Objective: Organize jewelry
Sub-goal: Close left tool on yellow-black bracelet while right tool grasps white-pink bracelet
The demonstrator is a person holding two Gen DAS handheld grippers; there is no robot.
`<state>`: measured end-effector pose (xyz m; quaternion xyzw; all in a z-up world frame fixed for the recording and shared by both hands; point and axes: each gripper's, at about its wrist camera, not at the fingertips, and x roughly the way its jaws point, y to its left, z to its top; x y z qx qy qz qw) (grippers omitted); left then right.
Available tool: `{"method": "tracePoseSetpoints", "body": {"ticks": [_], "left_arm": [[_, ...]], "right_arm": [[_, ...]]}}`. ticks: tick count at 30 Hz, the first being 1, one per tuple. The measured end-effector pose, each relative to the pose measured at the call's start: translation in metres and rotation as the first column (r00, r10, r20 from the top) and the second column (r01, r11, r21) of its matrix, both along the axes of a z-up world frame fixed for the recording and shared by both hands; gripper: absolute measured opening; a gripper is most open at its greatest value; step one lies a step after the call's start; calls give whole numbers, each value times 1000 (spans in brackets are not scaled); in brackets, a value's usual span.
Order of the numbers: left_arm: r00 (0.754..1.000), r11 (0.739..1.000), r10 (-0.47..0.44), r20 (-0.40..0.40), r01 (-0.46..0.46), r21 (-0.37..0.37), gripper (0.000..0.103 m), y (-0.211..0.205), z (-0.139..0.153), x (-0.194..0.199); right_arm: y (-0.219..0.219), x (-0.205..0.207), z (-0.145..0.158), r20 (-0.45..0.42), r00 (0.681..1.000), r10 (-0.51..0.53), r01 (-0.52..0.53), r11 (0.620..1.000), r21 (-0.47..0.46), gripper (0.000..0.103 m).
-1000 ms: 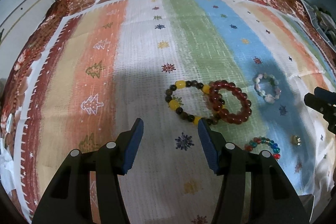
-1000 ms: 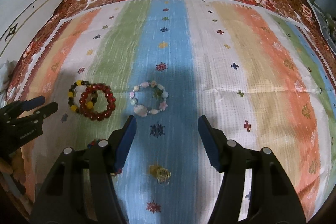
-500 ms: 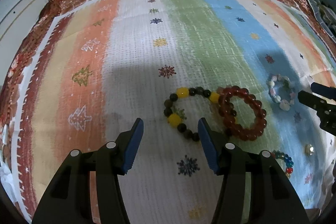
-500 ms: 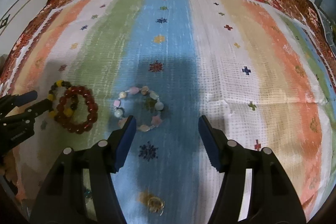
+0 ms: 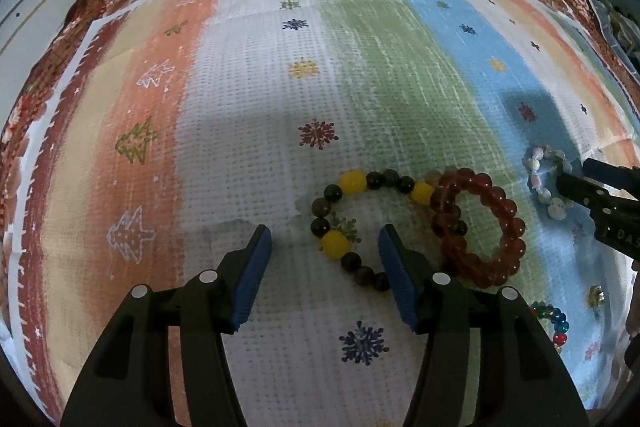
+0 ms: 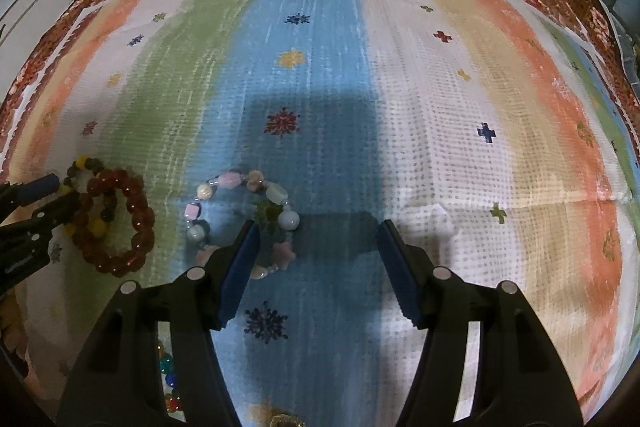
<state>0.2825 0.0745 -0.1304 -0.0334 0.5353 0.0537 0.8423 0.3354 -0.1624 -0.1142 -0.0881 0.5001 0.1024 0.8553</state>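
Both tools lower | left tool (image 5: pixel 324 247) hides yellow-dark bracelet's (image 5: pixel 352 183) end

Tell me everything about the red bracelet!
The red bracelet is a closed ring of round, glossy, see-through dark red beads that look like glass or resin. It lies flat on the striped cloth, mostly on the green stripe. One side overlaps the dark and yellow bead bracelet, so the two touch. The pastel bracelet lies apart from it. Nothing grips it: the left gripper, jaws opening, hovers nearby over the yellow-beaded one.
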Motion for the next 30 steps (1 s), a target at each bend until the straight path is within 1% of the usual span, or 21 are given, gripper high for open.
{"method": "tracePoseSetpoints", "body": {"ticks": [3,5,7,8,9,10,11,12,14,15,16,17,25,27,30], "left_arm": [[1000,1000,-12,-5,12,20,56,-3,-1,0],[1000,1000,-14,-7,14,19,56,-2,-1,0],[1000,1000,-15,-9,16,17,55,-2,-1,0],[1000,1000,-17,-10,17,18,53,-2,-1,0],[1000,1000,-17,-10,18,15,47,-1,-1,-1],[1000,1000,-17,-11,17,16,42,-2,-1,-1],[1000,1000,-16,-12,16,18,33,-2,0,-1],[1000,1000,-15,-14,15,18,25,-2,0,-1],[1000,1000,-15,-20,15,17,19,-2,0,0],[1000,1000,-12,-22,13,21,14,-1,0,-1],[1000,1000,-8,-23,8,18,13,0,0,-1],[1000,1000,-4,-24,4,15,11,1,0,-1],[1000,1000,0,-7,0,-16,11,4,5,-3],[1000,1000,-1,3,1,-18,11,4,9,-4],[999,999,0,35,2,-32,11,3,23,-7]], "right_arm": [[1,0,-1,1,1000,2,-2,1000,-6,62],[1,0,-2,0,1000,4,-4,1000,-9,62],[0,0,-3,0,1000,4,-4,1000,-12,59],[0,0,-3,0,1000,4,-4,1000,-15,56],[1,-1,-3,0,1000,5,-5,1000,-16,53],[1,-1,-3,-1,1000,7,-7,1000,-17,48],[1,-1,-3,-2,1000,9,-9,1000,-16,42],[2,-2,-3,-3,1000,13,-13,1000,-14,39],[4,-3,-3,-3,1000,23,-23,1000,-16,31],[4,-4,-3,-3,1000,27,-27,1000,-16,28],[5,-4,-3,-2,1000,31,-31,999,-18,15],[5,-4,-3,1,1000,31,-31,999,-16,13],[4,-7,1,5,999,36,-36,999,-11,13],[4,-9,5,11,999,40,-39,999,-10,13],[6,-13,13,28,999,46,-46,999,-3,13]]}}
